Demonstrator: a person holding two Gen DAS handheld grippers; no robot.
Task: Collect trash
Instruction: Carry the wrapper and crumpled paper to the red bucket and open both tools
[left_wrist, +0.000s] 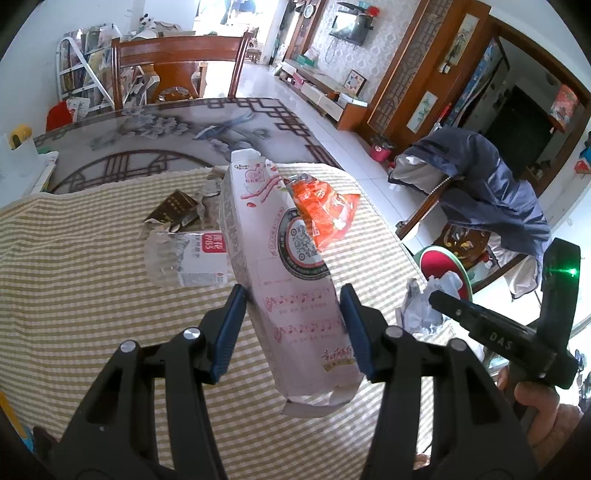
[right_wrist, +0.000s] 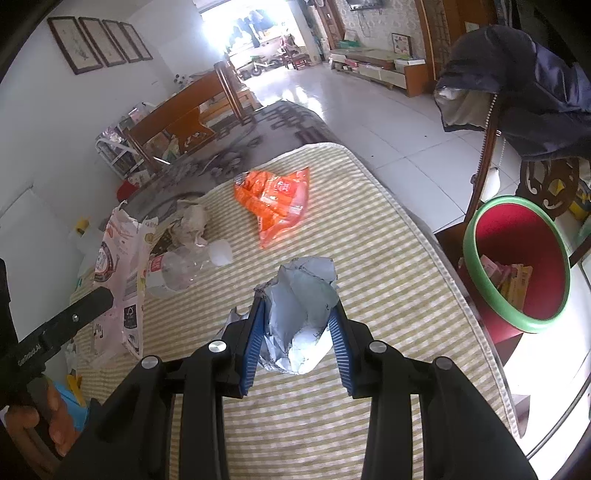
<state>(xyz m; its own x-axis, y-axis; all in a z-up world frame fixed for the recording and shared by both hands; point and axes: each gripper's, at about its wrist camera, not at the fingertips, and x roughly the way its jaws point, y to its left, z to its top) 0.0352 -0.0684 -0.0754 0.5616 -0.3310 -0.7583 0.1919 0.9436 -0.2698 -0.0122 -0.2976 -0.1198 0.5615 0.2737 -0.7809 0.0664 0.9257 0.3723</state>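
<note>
Both grippers are loaded, and the red bin with the green rim (right_wrist: 517, 266) is the landmark to watch. It stands on the floor off the table's right edge, already holding some flat packets.

The right gripper (right_wrist: 297, 336) is clamped on a crumpled grey-white paper wad (right_wrist: 303, 295), the blue pads pressing it from both sides, the wad bulging up and forward between the fingers. From this gripper the bin lies to the right and slightly ahead, beyond the edge of the striped cloth (right_wrist: 369, 236). This is the nearer hand to the bin, so I judge it goes first: a swing right, out over the rim.

The left gripper (left_wrist: 293, 328) grips a flattened pink-and-white milk carton (left_wrist: 280, 266) across its width. The carton's long axis runs straight along the fingers, its torn top pointing away and the lower end sticking back under the jaws. From here the bin sits well off to the right, past the right gripper, so this arm has the longer trip.

Not yet collected on the cloth, on the far side from the bin: an orange snack wrapper (right_wrist: 275, 203), a crushed clear plastic bottle (right_wrist: 181, 269) and a dark torn wrapper (left_wrist: 173, 210).
</note>
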